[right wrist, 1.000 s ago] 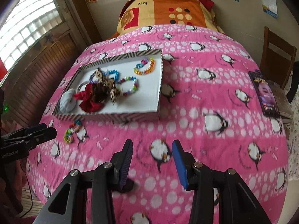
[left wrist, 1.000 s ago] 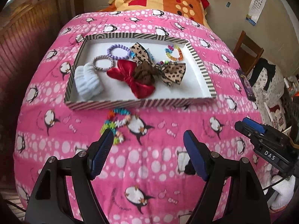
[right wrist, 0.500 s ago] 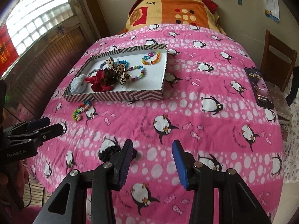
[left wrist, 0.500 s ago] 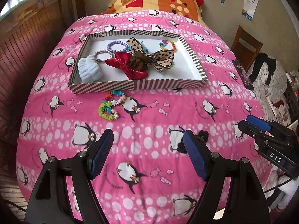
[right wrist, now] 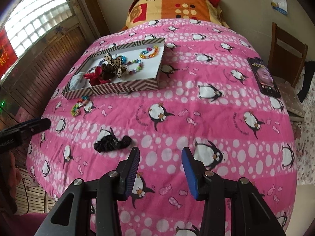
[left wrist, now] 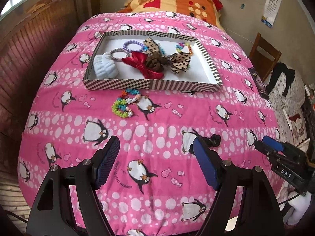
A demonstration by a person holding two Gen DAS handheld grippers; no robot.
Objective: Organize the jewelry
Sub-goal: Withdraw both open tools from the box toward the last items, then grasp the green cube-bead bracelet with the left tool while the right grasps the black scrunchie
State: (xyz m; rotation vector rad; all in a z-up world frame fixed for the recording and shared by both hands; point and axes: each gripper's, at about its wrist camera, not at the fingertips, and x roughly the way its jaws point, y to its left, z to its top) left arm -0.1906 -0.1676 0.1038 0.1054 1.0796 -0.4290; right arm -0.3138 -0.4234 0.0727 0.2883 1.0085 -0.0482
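A striped box (left wrist: 149, 84) (right wrist: 110, 89) on the pink penguin bedspread holds bows, bead bracelets and a pale blue scrunchie (left wrist: 104, 66). A colourful bead bracelet (left wrist: 125, 104) (right wrist: 78, 105) lies on the spread just in front of the box. Nearer me, a black scrunchie (right wrist: 112, 142) (left wrist: 213, 140) lies on the spread, partly hidden by a finger in the left wrist view. My left gripper (left wrist: 156, 156) hovers open and empty, well short of the bracelet. My right gripper (right wrist: 160, 160) is open and empty, just right of and nearer than the black scrunchie.
A phone (right wrist: 262, 76) lies near the bed's right edge, beside a wooden chair (right wrist: 286, 51). A patterned pillow (right wrist: 173, 4) sits at the head of the bed. Wooden panelling and a window (right wrist: 33, 25) run along the left side.
Both grippers have pulled back from the box, which now looks smaller and farther. The black scrunchie has come into view in front of them. Neither gripper's opening has changed.
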